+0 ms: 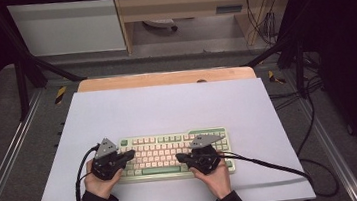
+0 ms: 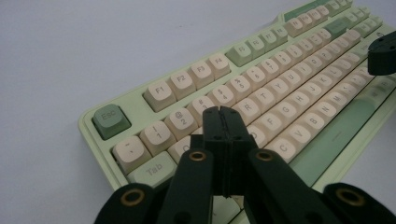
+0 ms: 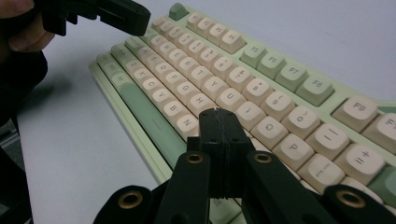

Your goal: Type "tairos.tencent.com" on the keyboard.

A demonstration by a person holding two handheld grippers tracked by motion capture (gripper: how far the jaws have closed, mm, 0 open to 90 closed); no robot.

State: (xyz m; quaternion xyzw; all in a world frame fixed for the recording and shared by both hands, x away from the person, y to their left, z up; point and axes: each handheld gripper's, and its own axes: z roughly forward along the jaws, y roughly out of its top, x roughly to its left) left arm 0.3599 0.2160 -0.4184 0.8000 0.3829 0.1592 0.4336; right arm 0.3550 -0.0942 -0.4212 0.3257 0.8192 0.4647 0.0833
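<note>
- The table (image 1: 167, 106) carries a pale bluish-white mat that covers nearly all of it; a strip of bare wood shows along the far edge; a dark metal frame stands round it, and grey floor runs on both sides.
- Beyond the table stand a white cabinet (image 1: 65, 24) at the left and a wooden shelf unit (image 1: 181, 2) in the middle; loose cables (image 1: 263, 21) hang at the right of it; the far corners of the room are dark.
- The keyboard (image 1: 164, 154) lies on the near half of the mat, long side across, roughly centred; its case is light green, most keys cream, with green ones at Esc, the function row and the space bar.
- The mat around the keyboard is bare; a black cable trails from each gripper, the right one running off across the mat toward the right edge.
- The left gripper (image 1: 131, 154) hangs over the left end of the keyboard, held in the person's left hand (image 1: 101, 184); in the left gripper view its jaws are pressed flat together with nothing between them, tips above the number row near the 2 and 3 keys; whether they touch a key I cannot tell.
- The right gripper (image 1: 179, 157) sits over the right half, in the right hand (image 1: 217, 177); in the right gripper view its jaws are likewise pressed together and empty, tips over the letters near J and K; contact with the keys I cannot make out.
- The two gripper tips point toward each other, with a stretch of keys between.
</note>
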